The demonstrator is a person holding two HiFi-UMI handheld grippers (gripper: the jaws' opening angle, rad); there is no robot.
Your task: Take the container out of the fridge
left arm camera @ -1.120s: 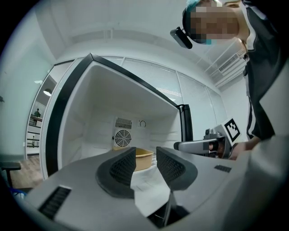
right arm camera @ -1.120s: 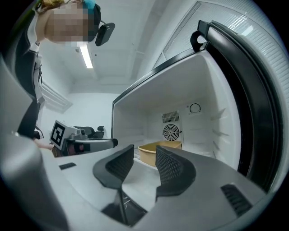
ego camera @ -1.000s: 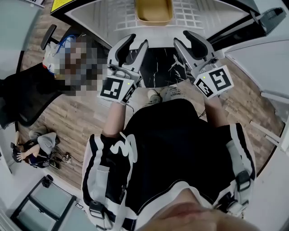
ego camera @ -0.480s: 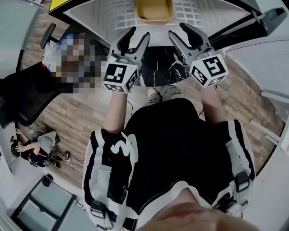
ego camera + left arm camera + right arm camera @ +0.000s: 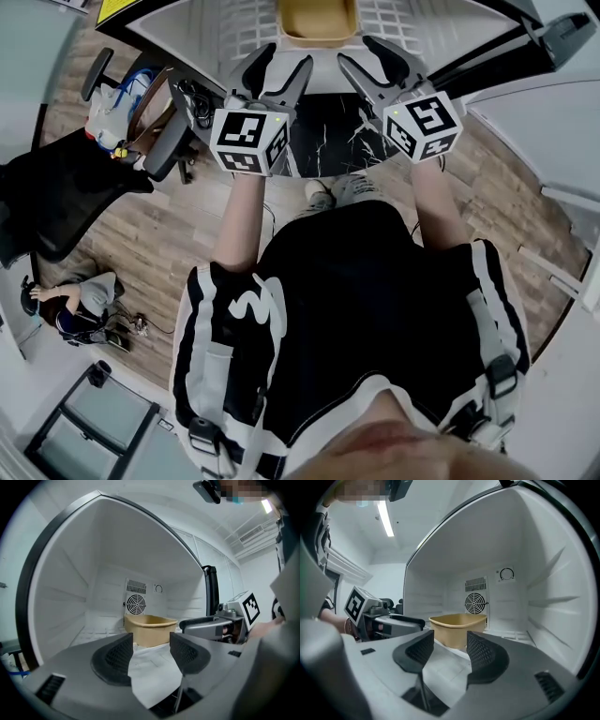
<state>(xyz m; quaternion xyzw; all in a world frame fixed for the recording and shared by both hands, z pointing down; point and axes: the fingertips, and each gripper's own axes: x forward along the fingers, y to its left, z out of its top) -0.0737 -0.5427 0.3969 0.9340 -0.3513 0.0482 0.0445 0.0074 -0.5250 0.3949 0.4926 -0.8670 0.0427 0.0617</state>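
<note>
Both the left gripper (image 5: 281, 61) and right gripper (image 5: 367, 56) are hovering short of the container (image 5: 319, 22) in the fridge (image 5: 217, 37) — jaws just opening, standing apart and empty — so the reach is likely calling for advancing to straddle its rim.

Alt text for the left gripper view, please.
A tan container sits at the back of an open white fridge, under a round fan grille. The left tool and, beside it, the right tool point at it, both with jaws apart, just opened wider, nothing between them.
</note>
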